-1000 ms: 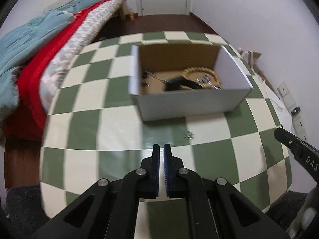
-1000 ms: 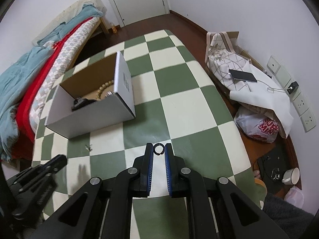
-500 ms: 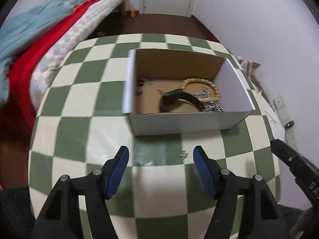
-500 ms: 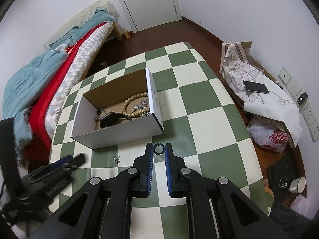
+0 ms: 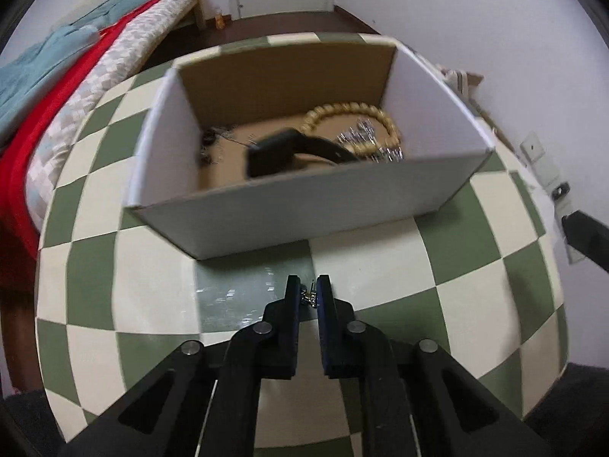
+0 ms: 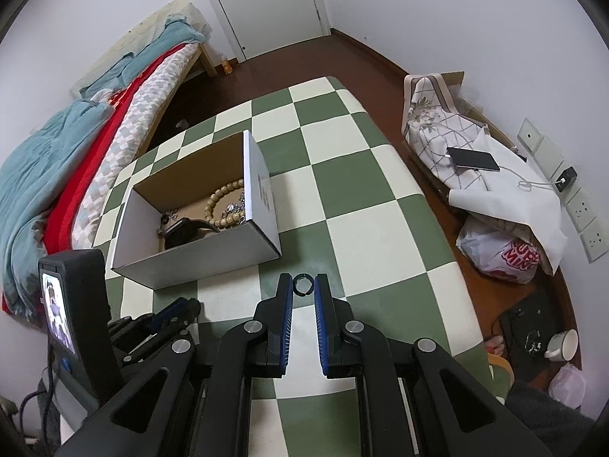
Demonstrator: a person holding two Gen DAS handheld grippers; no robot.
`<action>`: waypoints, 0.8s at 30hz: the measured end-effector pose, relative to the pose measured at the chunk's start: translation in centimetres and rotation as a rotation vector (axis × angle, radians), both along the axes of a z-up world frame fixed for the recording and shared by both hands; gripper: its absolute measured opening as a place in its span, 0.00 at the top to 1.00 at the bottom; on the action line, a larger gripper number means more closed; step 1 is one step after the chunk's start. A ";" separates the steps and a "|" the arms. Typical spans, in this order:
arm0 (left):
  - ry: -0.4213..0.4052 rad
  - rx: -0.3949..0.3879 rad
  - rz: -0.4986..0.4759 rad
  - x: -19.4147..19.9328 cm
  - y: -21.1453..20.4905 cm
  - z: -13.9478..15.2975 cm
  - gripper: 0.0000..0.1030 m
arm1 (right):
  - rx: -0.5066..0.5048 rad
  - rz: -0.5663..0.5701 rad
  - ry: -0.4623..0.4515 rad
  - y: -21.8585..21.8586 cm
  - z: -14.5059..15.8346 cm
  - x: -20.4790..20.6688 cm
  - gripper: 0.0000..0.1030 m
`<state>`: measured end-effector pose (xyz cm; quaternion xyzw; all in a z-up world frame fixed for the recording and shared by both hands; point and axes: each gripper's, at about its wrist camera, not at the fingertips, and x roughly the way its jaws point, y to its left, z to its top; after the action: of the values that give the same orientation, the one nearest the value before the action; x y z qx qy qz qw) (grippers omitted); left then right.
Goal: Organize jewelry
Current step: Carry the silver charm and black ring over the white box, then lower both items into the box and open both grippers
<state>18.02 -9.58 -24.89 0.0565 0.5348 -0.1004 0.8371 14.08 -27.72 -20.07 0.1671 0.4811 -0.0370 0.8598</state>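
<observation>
Jewelry lies mostly inside the open cardboard box point(image 5: 289, 205) on the green-and-cream checkered table point(image 6: 365, 228): a wooden bead bracelet point(image 5: 354, 112) toward the box's far right corner, a heap of silver chain point(image 5: 365, 141) within the bead loop, a black band point(image 5: 289, 150) near the middle, and a few small dark pieces point(image 5: 209, 141) by the left wall. 1 small silver piece point(image 5: 308, 297) is outside, just in front of the box's near wall, low over the table. The left hand-held gripper point(image 5: 308, 295) has just been closing and its 2 black fingers now pinch that silver piece between their tips. A small black ring point(image 6: 303, 285) is also outside the box, in front of its near right corner, clamped between the tips of the right hand-held gripper point(image 6: 303, 285), whose blue-lined jaws stand only narrowly apart. Left of the box runs a bed point(image 6: 76, 144) with teal and red covers. Right of the table, a phone point(image 6: 474, 159) lies on a white cloth.
</observation>
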 end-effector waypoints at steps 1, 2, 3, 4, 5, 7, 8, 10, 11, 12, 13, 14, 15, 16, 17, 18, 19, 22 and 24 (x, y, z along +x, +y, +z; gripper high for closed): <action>-0.014 -0.018 0.018 -0.2 0.7 1.0 0.94 | 0.000 -0.001 -0.004 0.0 0.2 0.0 0.88; -0.020 -0.037 0.032 -0.2 1.3 1.7 0.94 | 0.001 -0.001 -0.010 -0.1 0.4 0.0 0.88; -0.026 -0.055 0.046 -0.3 1.9 2.5 0.94 | 0.003 -0.001 -0.016 0.0 0.7 -0.1 0.88; -0.040 -0.075 0.061 -0.4 2.6 3.5 0.94 | 0.005 0.000 -0.023 0.0 1.0 -0.1 0.88; -0.058 -0.094 0.073 -0.6 3.4 4.8 0.94 | 0.009 0.004 -0.030 0.0 1.3 -0.1 0.88; -0.092 -0.124 0.092 -0.8 4.6 7.0 0.94 | 0.017 0.008 -0.044 0.2 2.0 -0.1 0.88; -0.107 -0.130 0.097 -0.8 5.0 7.9 0.94 | 0.021 0.012 -0.052 0.3 2.3 -0.1 0.88; -0.138 -0.147 0.103 -0.4 5.7 9.7 0.94 | 0.036 0.025 -0.068 0.6 3.2 0.1 0.88; -0.148 -0.162 0.108 -0.1 5.9 10.8 0.94 | 0.041 0.030 -0.076 0.9 3.6 0.2 0.88; -0.152 -0.175 0.113 0.6 6.3 11.4 0.94 | 0.049 0.039 -0.086 1.1 4.1 0.4 0.88; -0.155 -0.191 0.117 1.2 6.4 11.9 0.94 | 0.059 0.047 -0.091 1.3 4.4 0.7 0.88; -0.153 -0.203 0.118 2.0 6.4 12.4 0.94 | 0.070 0.056 -0.096 1.6 4.7 1.1 0.88; -0.151 -0.207 0.117 2.8 6.4 12.6 0.94 | 0.084 0.070 -0.098 1.9 5.0 1.8 0.88; -0.144 -0.219 0.116 4.1 6.3 12.8 0.94 | 0.101 0.082 -0.095 2.2 5.1 2.6 0.88; -0.133 -0.223 0.114 5.1 6.2 12.8 0.94 | 0.119 0.090 -0.092 2.4 5.2 3.3 0.88; -0.120 -0.223 0.116 5.9 6.1 12.6 0.94 | 0.140 0.102 -0.085 2.6 5.1 4.4 0.88; -0.100 -0.227 0.116 7.1 6.1 12.2 0.94 | 0.155 0.112 -0.076 2.8 5.0 5.3 0.88; -0.033 -0.231 0.117 9.9 6.2 10.9 0.94 | 0.221 0.138 -0.031 3.3 4.1 8.7 0.88; 0.007 -0.223 0.103 11.5 6.0 10.2 0.94 | 0.256 0.151 0.001 3.5 3.4 10.7 0.88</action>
<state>29.52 -3.55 -14.74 -0.0648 0.5256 -0.1161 0.8403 24.77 -24.18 -16.65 0.2388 0.4934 0.0895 0.8316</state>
